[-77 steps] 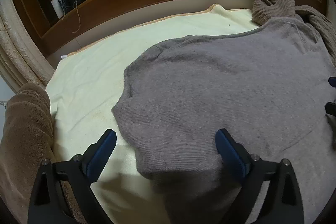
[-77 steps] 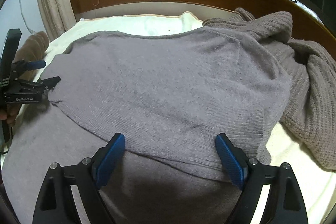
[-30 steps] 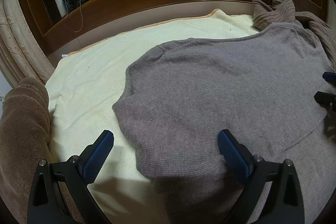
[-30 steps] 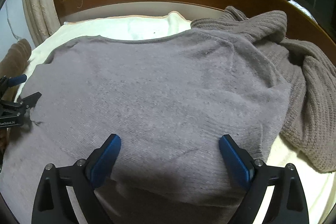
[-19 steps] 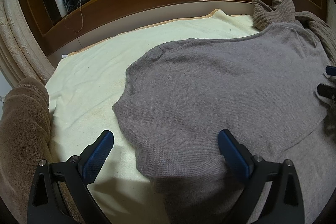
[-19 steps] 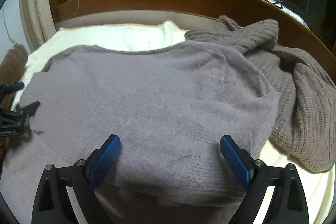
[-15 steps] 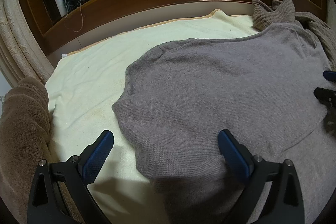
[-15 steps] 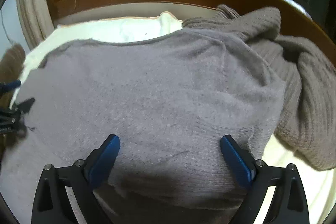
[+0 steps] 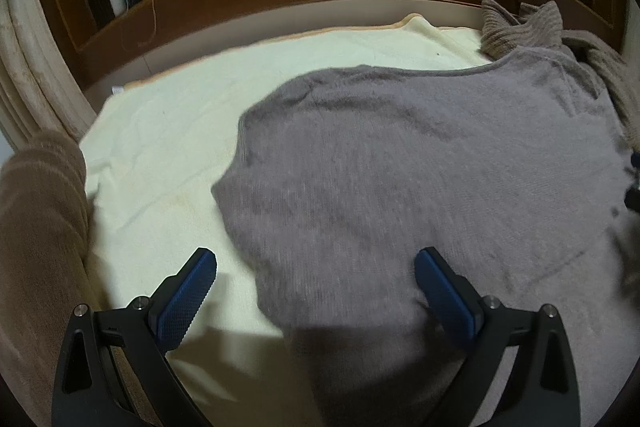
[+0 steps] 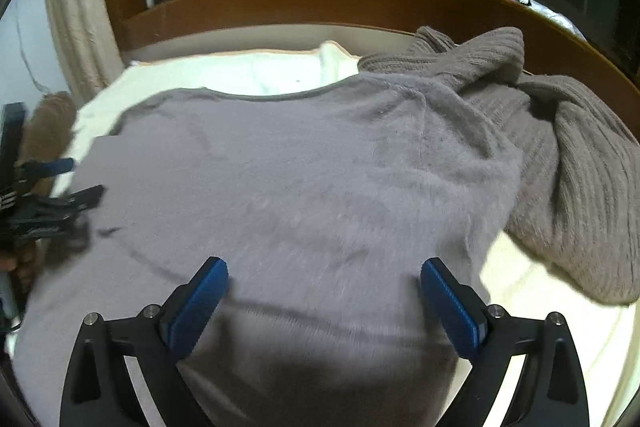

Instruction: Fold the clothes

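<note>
Grey sweater (image 9: 420, 167) lies flat on bed w/ cream blanket (image 9: 168, 131). Left gripper (image 9: 316, 291) & right gripper (image 10: 324, 291) over its near edge, fingers wide apart, holding nothing.

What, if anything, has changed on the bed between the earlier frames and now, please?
The right gripper has swung slightly, so its view has shifted and blurred; the left gripper has barely moved. Both stayed open, holding nothing. The grey sweater lies folded as before on the cream blanket, with the ribbed knit beside it.
</note>
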A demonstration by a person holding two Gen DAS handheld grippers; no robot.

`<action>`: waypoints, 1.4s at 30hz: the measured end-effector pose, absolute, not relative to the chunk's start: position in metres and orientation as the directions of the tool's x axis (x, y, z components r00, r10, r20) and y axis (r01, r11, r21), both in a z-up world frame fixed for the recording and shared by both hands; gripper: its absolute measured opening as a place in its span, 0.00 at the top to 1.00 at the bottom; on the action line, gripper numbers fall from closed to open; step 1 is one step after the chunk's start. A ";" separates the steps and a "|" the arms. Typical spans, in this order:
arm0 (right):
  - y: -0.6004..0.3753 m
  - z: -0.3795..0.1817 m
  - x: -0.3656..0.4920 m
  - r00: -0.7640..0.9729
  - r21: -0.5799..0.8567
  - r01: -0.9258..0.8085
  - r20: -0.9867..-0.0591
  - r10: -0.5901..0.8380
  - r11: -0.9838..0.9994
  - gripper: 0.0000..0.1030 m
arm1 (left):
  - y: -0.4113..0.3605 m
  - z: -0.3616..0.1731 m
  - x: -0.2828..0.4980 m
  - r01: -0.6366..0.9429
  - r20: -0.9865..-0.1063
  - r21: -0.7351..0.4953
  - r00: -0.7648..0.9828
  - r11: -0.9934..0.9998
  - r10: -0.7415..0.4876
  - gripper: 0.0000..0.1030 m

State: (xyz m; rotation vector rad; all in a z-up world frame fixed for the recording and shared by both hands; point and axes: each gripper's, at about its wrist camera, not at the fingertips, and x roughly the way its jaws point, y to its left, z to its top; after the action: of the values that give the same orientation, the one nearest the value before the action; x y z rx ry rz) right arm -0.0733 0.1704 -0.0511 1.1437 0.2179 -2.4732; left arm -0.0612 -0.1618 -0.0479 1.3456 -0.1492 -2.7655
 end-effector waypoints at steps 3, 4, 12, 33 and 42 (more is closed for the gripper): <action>0.187 -0.047 -0.049 -0.581 0.071 0.422 -0.744 -0.330 -0.904 0.04 | -0.159 -0.044 -0.044 -0.015 -0.781 0.109 -0.619 -0.994 -0.076 0.02; 0.192 -0.047 -0.042 -0.580 0.085 0.420 -0.740 -0.340 -0.903 0.04 | -0.157 -0.042 -0.038 -0.026 -0.780 0.112 -0.622 -0.993 -0.072 0.02; 0.227 -0.056 0.032 -0.538 0.161 0.447 -0.737 -0.408 -0.880 0.04 | -0.157 -0.037 0.030 -0.078 -0.813 0.070 -0.582 -0.994 -0.012 0.02; 0.260 -0.070 0.109 -0.504 0.329 0.450 -0.674 -0.540 -0.830 0.04 | -0.191 -0.049 0.128 -0.022 -0.731 -0.631 -0.319 -0.775 0.604 0.02; 0.274 -0.073 0.118 -0.474 0.433 0.445 -0.629 -0.616 -0.784 0.04 | -0.166 -0.050 0.128 -0.042 -0.698 -0.693 -0.211 -0.720 0.684 0.02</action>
State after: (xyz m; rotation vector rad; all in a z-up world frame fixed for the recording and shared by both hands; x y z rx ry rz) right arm 0.1177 0.2744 -0.0730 1.0761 -0.2771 -2.2489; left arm 0.1284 -0.1660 -0.0505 2.1699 1.0493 -2.7366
